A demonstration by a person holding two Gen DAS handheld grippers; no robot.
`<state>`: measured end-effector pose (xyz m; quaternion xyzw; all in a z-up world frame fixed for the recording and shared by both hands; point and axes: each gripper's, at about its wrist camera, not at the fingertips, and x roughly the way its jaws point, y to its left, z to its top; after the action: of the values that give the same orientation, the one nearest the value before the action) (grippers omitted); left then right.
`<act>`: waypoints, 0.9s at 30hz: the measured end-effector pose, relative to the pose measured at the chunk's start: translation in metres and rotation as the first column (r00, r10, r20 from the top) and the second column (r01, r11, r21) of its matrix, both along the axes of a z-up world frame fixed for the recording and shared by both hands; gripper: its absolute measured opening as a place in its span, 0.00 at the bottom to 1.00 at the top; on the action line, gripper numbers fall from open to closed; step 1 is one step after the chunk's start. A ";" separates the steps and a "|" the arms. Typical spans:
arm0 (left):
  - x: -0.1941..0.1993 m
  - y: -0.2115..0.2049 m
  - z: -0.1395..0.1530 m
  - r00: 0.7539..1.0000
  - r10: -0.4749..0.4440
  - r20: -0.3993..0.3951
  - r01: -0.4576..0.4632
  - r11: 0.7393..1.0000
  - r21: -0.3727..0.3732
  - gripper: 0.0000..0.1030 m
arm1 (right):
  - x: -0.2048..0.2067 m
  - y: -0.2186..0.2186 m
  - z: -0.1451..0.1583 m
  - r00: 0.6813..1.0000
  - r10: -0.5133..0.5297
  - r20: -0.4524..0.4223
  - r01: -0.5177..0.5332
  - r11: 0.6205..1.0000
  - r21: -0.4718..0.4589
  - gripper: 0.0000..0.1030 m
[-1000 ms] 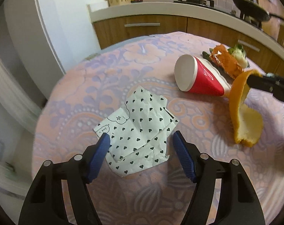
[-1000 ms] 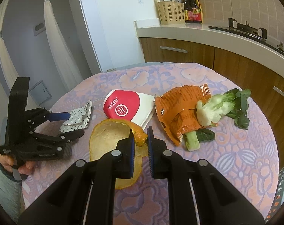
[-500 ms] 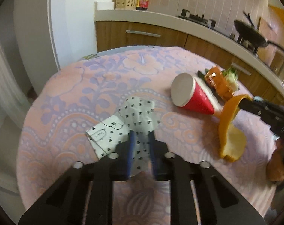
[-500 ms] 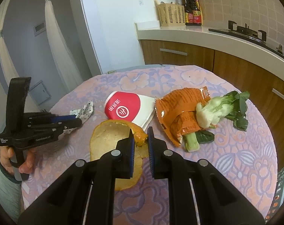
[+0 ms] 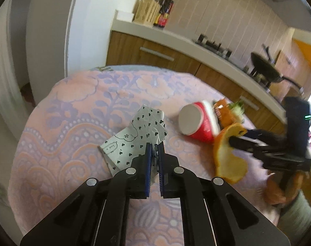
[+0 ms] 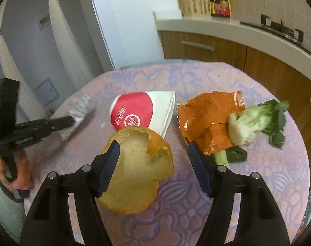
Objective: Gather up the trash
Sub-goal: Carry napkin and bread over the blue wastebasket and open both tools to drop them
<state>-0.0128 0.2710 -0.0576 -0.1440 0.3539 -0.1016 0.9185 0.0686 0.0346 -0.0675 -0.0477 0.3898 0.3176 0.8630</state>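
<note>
Left wrist view: the left gripper (image 5: 154, 149) is clenched on the heart-print paper (image 5: 134, 141), which lies at the tablecloth's (image 5: 73, 123) centre; the red cup (image 5: 198, 124) sits at three o'clock.

Right wrist view: the right gripper (image 6: 153, 160) is spread wide, with the orange peel (image 6: 138, 168) between its fingers; the orange wrapper (image 6: 208, 119) and the bok choy (image 6: 256, 121) lie at two o'clock.

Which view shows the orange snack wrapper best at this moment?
The right wrist view: the orange snack wrapper lies in full sight beside the bok choy. The left wrist view catches only a blurred sliver behind the red cup.
</note>
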 end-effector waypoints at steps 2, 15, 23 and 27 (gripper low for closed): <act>-0.006 0.002 0.005 1.000 -0.011 0.021 0.012 0.999 -0.041 0.04 | 0.001 0.003 -0.001 1.000 0.020 -0.013 -0.020 1.000 0.002 0.31; -0.026 -0.042 0.057 0.980 -0.120 0.161 0.133 0.988 -0.074 0.04 | -0.050 -0.041 0.044 0.986 -0.054 0.160 0.041 0.996 0.083 0.03; -0.016 -0.111 0.078 0.948 -0.242 0.206 0.260 0.963 -0.065 0.04 | -0.070 -0.118 0.079 0.953 -0.195 0.232 0.162 0.975 0.154 0.03; -0.006 -0.157 0.087 0.919 -0.325 0.223 0.346 0.936 -0.062 0.04 | -0.080 -0.169 0.091 0.920 -0.295 0.256 0.252 0.949 0.189 0.03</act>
<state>-0.0188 0.1136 0.0292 -0.1155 0.2692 -0.2897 0.9112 -0.0112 -0.1341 0.0233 0.0288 0.2406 0.2125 0.9466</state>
